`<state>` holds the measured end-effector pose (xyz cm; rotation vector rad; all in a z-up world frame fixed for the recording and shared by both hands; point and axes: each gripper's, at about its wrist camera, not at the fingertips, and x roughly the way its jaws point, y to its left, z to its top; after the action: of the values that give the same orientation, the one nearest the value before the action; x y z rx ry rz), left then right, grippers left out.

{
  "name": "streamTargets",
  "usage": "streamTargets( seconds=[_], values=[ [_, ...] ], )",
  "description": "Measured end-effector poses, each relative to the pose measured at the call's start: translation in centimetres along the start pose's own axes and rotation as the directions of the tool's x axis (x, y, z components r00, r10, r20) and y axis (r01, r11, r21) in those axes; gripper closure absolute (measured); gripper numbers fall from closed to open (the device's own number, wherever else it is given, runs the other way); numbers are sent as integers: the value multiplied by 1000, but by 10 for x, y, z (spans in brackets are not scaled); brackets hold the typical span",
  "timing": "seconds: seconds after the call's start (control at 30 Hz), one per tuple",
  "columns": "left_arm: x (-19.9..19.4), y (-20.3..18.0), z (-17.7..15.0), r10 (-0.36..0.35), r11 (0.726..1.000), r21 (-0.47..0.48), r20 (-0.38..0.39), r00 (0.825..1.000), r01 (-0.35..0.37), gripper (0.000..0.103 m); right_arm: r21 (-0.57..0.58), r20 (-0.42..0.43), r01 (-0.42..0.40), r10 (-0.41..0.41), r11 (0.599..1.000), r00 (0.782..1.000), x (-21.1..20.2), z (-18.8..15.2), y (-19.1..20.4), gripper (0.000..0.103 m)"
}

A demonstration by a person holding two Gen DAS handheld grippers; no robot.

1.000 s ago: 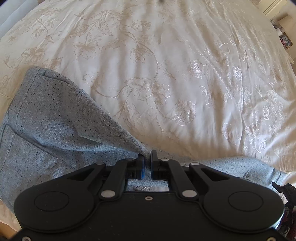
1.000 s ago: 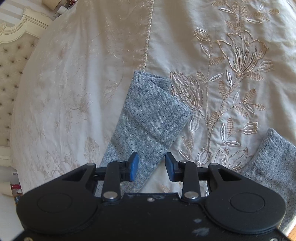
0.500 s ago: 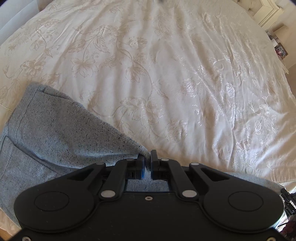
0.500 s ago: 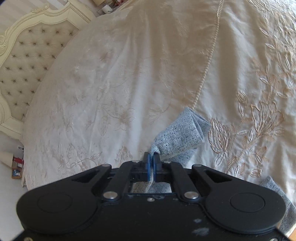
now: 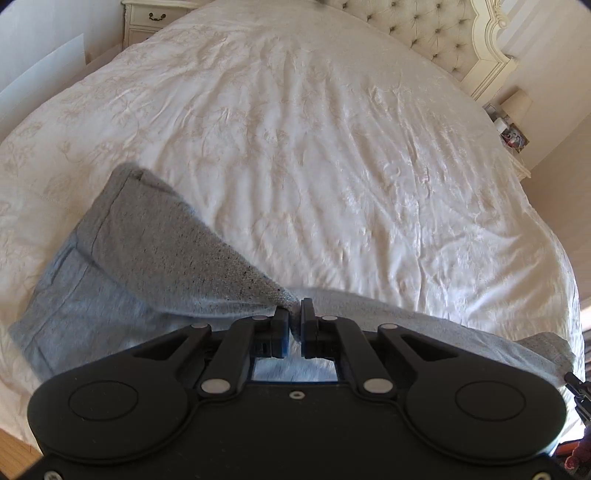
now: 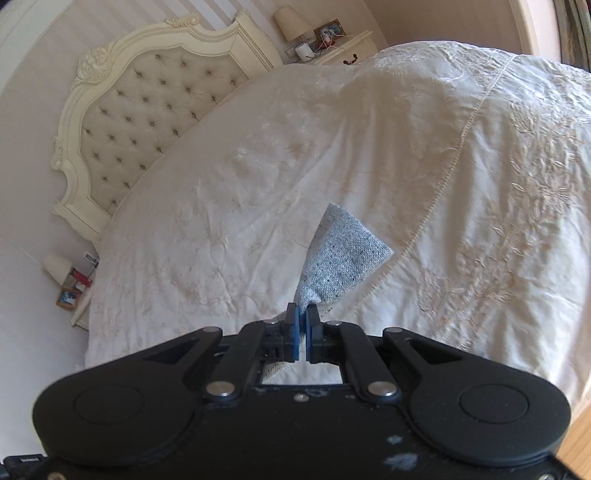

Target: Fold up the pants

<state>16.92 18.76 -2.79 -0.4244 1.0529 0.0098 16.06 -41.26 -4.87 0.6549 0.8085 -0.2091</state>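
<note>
A: Grey speckled knit fills the space right at your left gripper [image 5: 294,321]; its jaws are clamped on a fold of the pants [image 5: 147,266], and the cloth rises from the bedspread [image 5: 332,147] up to the pinch.

B: And your right gripper [image 6: 303,321]?

A: Its jaws are pressed together on the hem of one leg [image 6: 340,254], which hangs as a small grey flap just ahead of the tips, clear of the cover.

B: How do the pants lie around your left tool?

A: The waist end spreads to its left, flat on the cover near the bed's edge; another stretch runs off to its right along the near edge.

B: Room to move?

A: Ahead of both tools you have a wide stretch of cream embroidered bedspread with nothing lying on it. A corded seam [image 6: 443,177] crosses to the right of your right gripper.

B: Farther out?

A: One tufted headboard [image 6: 147,110] at the far end. Two bedside tables: one [image 5: 147,18] far left of your left gripper, one [image 6: 343,48] beyond your right, carrying a lamp [image 6: 291,22].
</note>
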Motion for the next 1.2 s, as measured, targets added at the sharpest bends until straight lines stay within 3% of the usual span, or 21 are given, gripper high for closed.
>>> streamTargets(
  seconds=[0.1,0.2,0.27,0.33,0.4,0.5,0.67,0.77,0.9,1.03,1.13,1.2],
  values=[
    [22,21,-64,72,997,-13,-131,989,-74,96,-33,-97,109,-112,993,989,-1,-47,-32,98],
    [68,39,-121,169,983,-23,-255,952,-180,97,-9,-220,215,-211,977,952,27,-90,-76,98],
    [91,42,-140,202,977,-15,-286,937,-215,97,39,-293,259,-237,965,926,47,-112,-103,98],
    [101,38,-148,234,970,1,-275,933,-243,98,67,-321,290,-255,955,912,56,-124,-115,98],
    [103,32,-146,241,969,10,-264,934,-247,98,49,-313,277,-249,960,917,53,-128,-113,98],
    [92,22,-134,225,974,19,-217,950,-226,98,15,-281,240,-226,971,933,43,-121,-104,98],
    [66,16,-127,214,976,65,-118,970,-207,98,-51,-179,185,-191,981,965,9,-110,-87,98],
    [81,23,-136,225,974,62,-167,960,-218,98,-92,-223,221,-236,971,946,17,-124,-95,98],
    [103,31,-156,254,967,45,-222,941,-251,98,-26,-318,288,-281,957,906,39,-143,-124,98],
    [95,29,-152,225,973,0,-197,954,-229,98,-81,-265,253,-265,964,927,29,-133,-112,99],
    [74,22,-150,177,984,9,-119,977,-177,97,-143,-148,225,-245,964,958,2,-119,-97,99],
    [77,16,-154,186,983,31,-130,974,-184,96,-166,-132,242,-265,956,955,0,-118,-99,99]
  ],
)
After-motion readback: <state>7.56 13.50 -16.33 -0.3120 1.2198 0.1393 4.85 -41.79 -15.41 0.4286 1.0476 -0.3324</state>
